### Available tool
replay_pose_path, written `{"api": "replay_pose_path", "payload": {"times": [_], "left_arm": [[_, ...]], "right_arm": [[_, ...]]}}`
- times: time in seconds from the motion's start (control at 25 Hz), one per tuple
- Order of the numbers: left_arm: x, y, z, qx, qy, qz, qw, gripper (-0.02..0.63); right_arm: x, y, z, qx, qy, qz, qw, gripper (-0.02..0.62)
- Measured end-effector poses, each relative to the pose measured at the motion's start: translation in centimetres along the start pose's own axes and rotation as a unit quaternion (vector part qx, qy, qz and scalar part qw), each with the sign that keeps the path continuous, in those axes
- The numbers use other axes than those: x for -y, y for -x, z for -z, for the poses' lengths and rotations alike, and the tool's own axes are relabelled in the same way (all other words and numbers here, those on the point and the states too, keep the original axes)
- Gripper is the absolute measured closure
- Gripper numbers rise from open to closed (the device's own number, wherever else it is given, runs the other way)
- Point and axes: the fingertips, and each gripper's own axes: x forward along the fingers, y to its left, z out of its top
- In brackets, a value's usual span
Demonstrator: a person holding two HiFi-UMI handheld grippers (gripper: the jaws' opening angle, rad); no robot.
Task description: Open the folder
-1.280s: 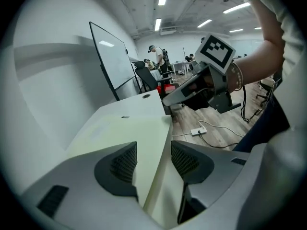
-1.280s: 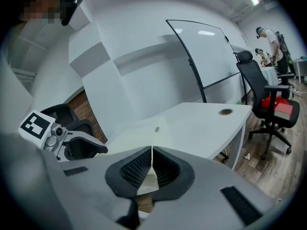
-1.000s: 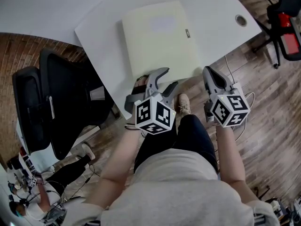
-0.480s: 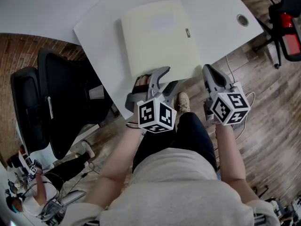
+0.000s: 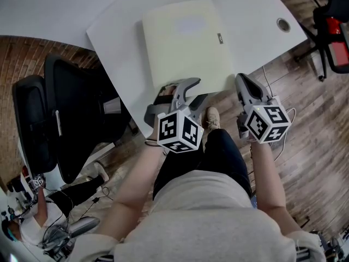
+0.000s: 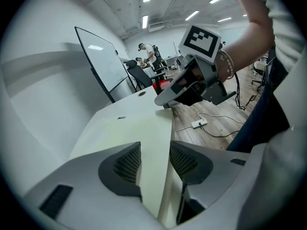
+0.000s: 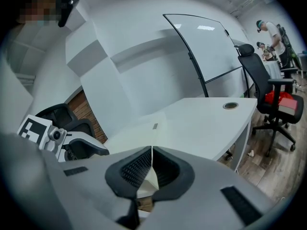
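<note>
A pale yellow folder [image 5: 185, 42] lies shut and flat on the white table [image 5: 256, 15]. My left gripper [image 5: 199, 89] is at the folder's near edge. In the left gripper view the left gripper [image 6: 154, 150] has the folder's edge [image 6: 146, 128] between its jaws. The jaws have just been closing a little, but a gap still shows beside the edge, so they are open. My right gripper [image 5: 240, 79] hangs at the table's rim by the folder's near right corner. Its pads [image 7: 151, 150] meet, and the folder [image 7: 139, 128] lies just beyond them.
A black office chair [image 5: 71, 119] stands left of the table. A cable grommet [image 5: 283, 23] sits in the table's far right corner. Another chair with red on it [image 5: 335, 31] stands at the right. A cable and plug block [image 6: 199, 123] lie on the wooden floor.
Both grippers stay where they were at the folder's near edge. Only the view has shifted slightly.
</note>
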Motion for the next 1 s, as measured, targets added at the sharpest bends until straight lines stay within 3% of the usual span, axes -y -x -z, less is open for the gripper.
{"api": "replay_pose_path", "payload": {"times": [0.36, 1.0], "left_arm": [[0.0, 0.5, -0.6, 0.016, 0.017, 0.015, 0.9996, 0.428], [-0.1, 0.8, -1.5, 0.027, 0.031, -0.005, 0.9991, 0.483]], "right_arm": [[0.0, 0.0, 0.3, -0.003, -0.002, 0.001, 1.000, 0.572], [0.4, -0.3, 0.4, -0.013, 0.010, -0.006, 1.000, 0.572]]}}
